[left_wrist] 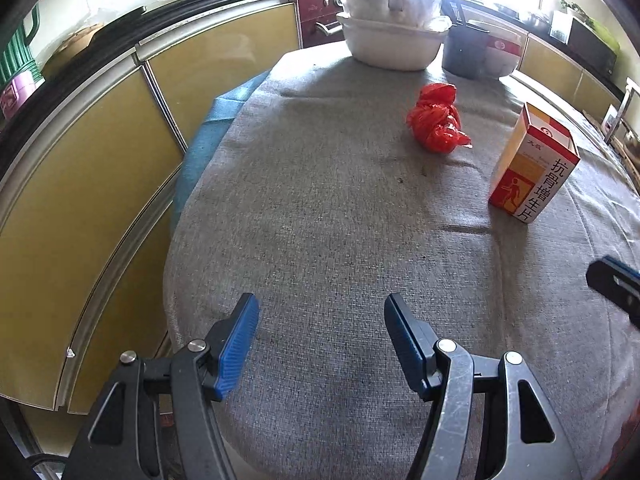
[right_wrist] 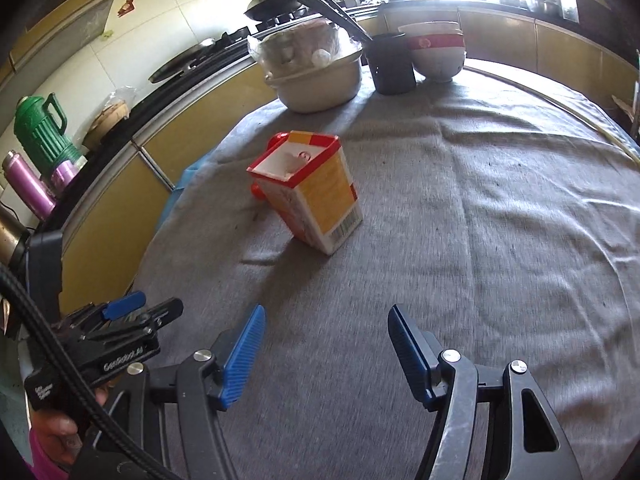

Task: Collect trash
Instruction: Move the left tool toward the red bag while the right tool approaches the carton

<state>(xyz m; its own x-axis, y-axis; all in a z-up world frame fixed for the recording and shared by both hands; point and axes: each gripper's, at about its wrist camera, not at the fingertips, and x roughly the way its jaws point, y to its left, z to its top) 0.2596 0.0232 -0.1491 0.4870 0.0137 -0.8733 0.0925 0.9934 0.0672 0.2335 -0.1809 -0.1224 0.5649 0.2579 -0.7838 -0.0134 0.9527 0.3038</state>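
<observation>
A crumpled red plastic bag [left_wrist: 437, 118] lies on the grey cloth of the table [left_wrist: 320, 208], far ahead and to the right of my left gripper [left_wrist: 321, 312], which is open and empty low over the near edge. An open orange and red medicine box [left_wrist: 534, 165] stands upright to the right of the bag. In the right wrist view the box [right_wrist: 316, 196] stands ahead of my right gripper [right_wrist: 326, 324], which is open and empty. Only a red sliver of the bag [right_wrist: 257, 192] shows behind the box.
At the table's far end stand a white basin holding a plastic bag [left_wrist: 390, 42], a dark cup [left_wrist: 464, 54] and stacked bowls [right_wrist: 436, 54]. Yellow kitchen cabinets [left_wrist: 100, 184] run along the left. My left gripper also shows at the right wrist view's left edge [right_wrist: 120, 320].
</observation>
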